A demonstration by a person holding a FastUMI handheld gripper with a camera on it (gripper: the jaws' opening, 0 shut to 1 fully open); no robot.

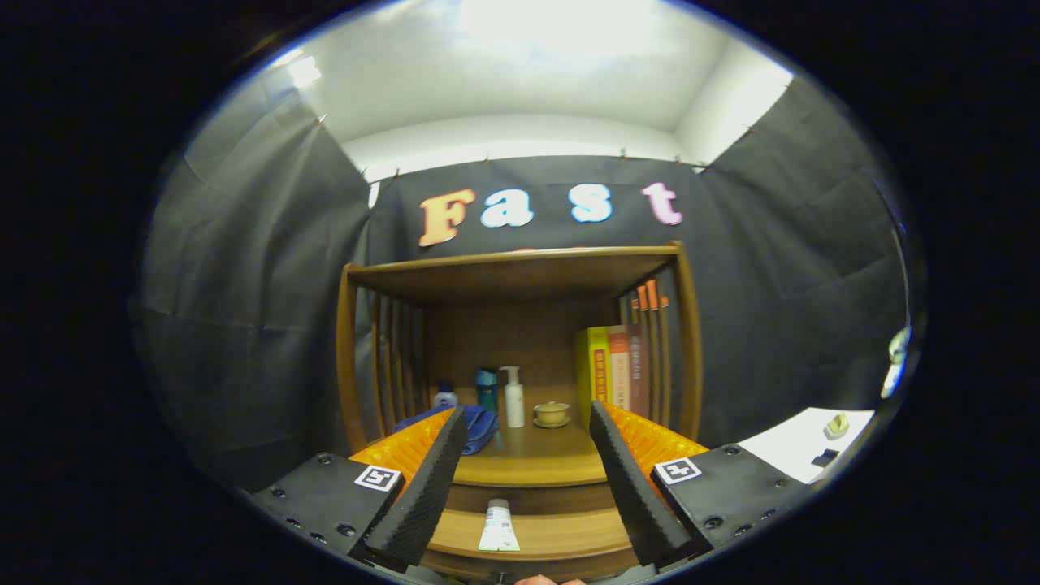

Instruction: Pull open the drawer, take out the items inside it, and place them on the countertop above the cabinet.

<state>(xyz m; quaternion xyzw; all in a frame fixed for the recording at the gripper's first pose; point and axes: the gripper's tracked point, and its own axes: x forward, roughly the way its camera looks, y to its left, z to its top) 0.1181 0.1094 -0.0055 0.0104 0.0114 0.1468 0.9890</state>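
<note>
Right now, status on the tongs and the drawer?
Tongs open, holding nothing. Drawer pulled out, white tube inside between the fingers. Countertop beyond carries bottles, cup, blue cloth.

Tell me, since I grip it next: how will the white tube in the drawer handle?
The tube looks soft-walled, so it may dent. It lies flat, cap away, so rolling seems unlikely. Probably light. The tool is open above it.
</note>
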